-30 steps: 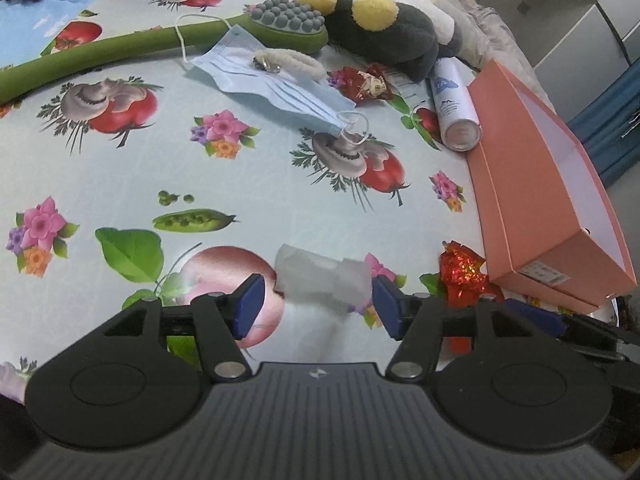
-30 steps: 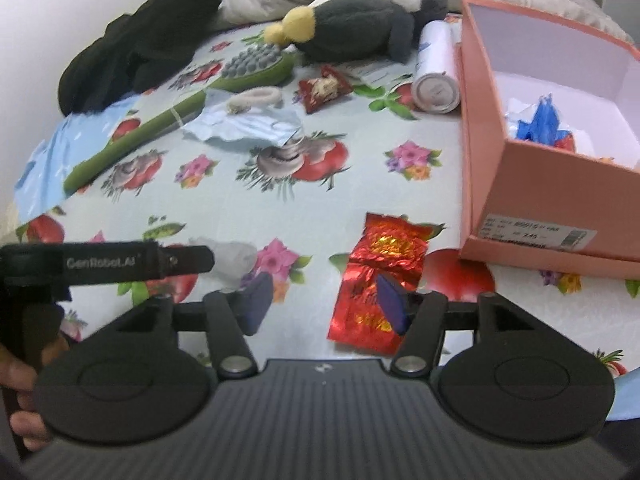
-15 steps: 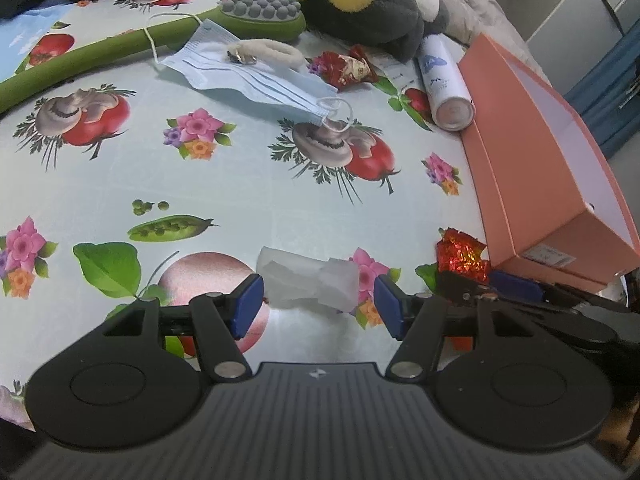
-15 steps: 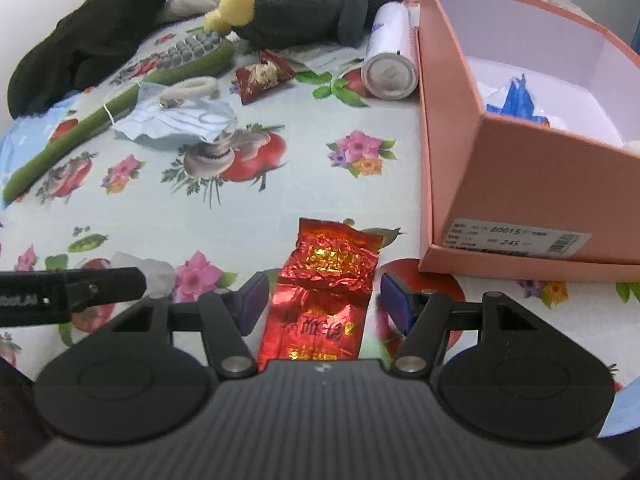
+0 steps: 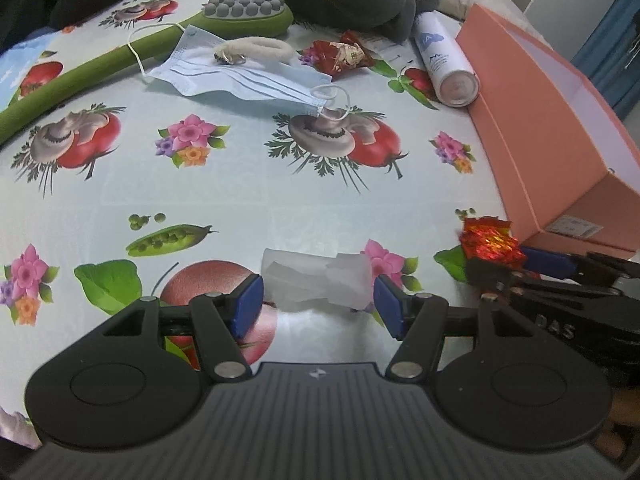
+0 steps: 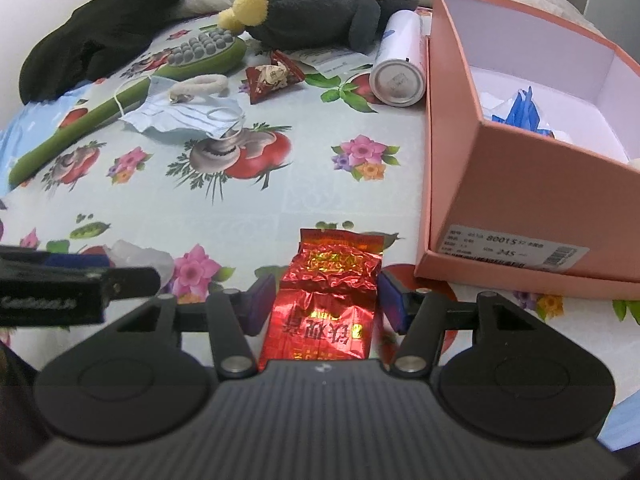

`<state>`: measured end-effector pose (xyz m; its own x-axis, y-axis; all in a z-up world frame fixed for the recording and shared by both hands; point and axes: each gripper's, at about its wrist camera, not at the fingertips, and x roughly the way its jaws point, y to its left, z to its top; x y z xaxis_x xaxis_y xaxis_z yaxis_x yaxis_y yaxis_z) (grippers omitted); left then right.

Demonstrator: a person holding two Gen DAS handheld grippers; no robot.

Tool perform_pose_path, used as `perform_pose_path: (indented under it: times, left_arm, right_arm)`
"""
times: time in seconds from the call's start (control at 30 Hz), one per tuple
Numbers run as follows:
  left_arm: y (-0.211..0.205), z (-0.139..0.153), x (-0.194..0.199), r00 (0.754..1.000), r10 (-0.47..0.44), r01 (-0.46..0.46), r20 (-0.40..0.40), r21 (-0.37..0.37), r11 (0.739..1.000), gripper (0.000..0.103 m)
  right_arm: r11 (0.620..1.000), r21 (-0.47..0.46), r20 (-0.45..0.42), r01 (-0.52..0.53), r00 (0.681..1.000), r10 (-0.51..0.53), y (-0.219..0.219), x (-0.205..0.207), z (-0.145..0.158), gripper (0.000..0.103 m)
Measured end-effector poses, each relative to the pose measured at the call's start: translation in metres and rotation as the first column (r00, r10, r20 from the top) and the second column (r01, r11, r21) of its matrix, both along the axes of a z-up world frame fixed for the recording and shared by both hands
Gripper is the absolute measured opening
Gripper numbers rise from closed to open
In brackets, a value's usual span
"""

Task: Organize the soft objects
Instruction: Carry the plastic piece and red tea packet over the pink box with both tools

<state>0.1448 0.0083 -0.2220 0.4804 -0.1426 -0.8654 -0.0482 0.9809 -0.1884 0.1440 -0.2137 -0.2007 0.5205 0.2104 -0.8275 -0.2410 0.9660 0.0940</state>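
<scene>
— Where are your claws?
— I have the left gripper (image 5: pixel 318 306) spread wide around the white tissue wad (image 5: pixel 316 280) on the tablecloth (image 5: pixel 248 184).
— The right?
— My right gripper (image 6: pixel 326 300) gapes, straddling the red foil packet (image 6: pixel 326 300) beside the pink box (image 6: pixel 520 200).

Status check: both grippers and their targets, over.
Left gripper open, straddling white wrapper. Right gripper open around red foil packet. Pink box alongside, nothing blocking.
</scene>
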Motion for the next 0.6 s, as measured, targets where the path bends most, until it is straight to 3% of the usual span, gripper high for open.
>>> perform_pose_path:
  times: [0.23, 0.33, 0.4, 0.47, 0.6]
  left_arm:
    - [-0.007, -0.004, 0.003, 0.999, -0.009, 0.008, 0.031, 0.046, 0.999, 0.062]
    - [-0.011, -0.004, 0.002, 0.999, -0.029, 0.026, 0.042, 0.066, 0.997, 0.053]
    - [-0.011, -0.003, 0.001, 0.999, -0.031, 0.029, 0.036, 0.054, 0.998, 0.031]
    - [-0.012, -0.003, -0.001, 0.999, -0.021, 0.018, 0.038, 0.072, 0.997, 0.027]
    - [-0.009, 0.003, -0.006, 0.998, -0.003, 0.001, 0.055, 0.041, 0.999, 0.023]
  right_arm:
    - [1.000, -0.001, -0.020, 0.006, 1.000, -0.006, -0.009, -0.006, -0.002, 0.059]
    - [1.000, -0.001, -0.015, 0.007, 1.000, -0.007, -0.011, -0.008, 0.000, 0.059]
    - [1.000, 0.001, -0.007, 0.007, 1.000, -0.007, -0.012, -0.009, 0.003, 0.059]
    - [1.000, 0.005, 0.002, 0.007, 1.000, -0.007, -0.012, -0.011, 0.006, 0.059]
    - [1.000, 0.013, 0.016, 0.006, 1.000, -0.007, -0.013, -0.015, 0.013, 0.059]
